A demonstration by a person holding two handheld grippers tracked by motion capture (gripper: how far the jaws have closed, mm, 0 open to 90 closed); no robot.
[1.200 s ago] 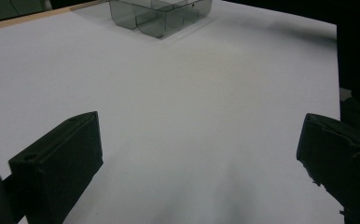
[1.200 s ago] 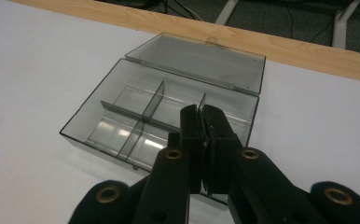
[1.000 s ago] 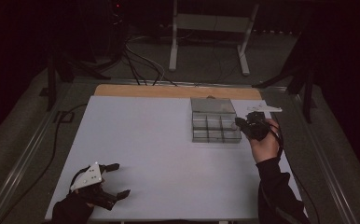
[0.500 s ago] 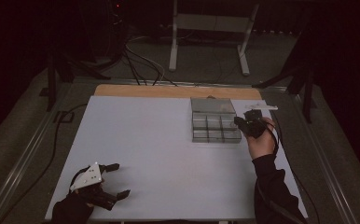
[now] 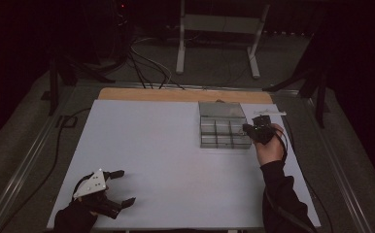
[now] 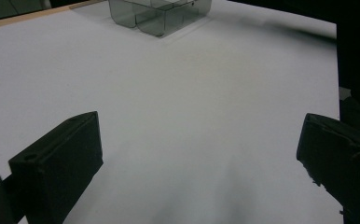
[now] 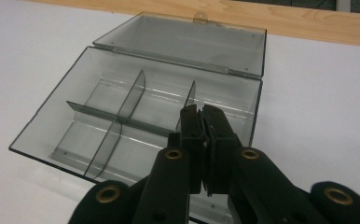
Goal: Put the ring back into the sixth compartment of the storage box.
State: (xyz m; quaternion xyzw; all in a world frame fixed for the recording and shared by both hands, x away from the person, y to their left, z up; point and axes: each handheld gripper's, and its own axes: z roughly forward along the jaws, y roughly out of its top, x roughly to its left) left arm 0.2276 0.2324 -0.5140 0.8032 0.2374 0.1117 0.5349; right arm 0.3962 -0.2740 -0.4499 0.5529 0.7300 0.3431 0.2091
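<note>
A clear smoky plastic compartment box (image 5: 223,141) stands on the white table (image 5: 151,145) at the far right, its lid (image 5: 220,109) folded open toward the back. In the right gripper view, dividers split the box (image 7: 47,126) into several empty cells below the lid (image 7: 183,44). My right gripper (image 5: 247,129) hovers at the box's right edge, pointing left over it. Its jaws (image 7: 201,112) are pressed together over a right-hand cell, with nothing visible between them. My left gripper (image 5: 126,186) rests open near the front left corner. Bare table lies between its spread jaws (image 6: 199,149), and the box (image 6: 159,16) stands far ahead.
A wooden strip (image 5: 176,94) runs along the table's far edge. A small white strip (image 5: 271,113) lies just right of the lid. Cables (image 5: 146,68) and a stand's legs (image 5: 214,53) occupy the dark floor behind the table.
My right gripper has drifted a little left and down, toward the box's right side. The left gripper has kept still.
</note>
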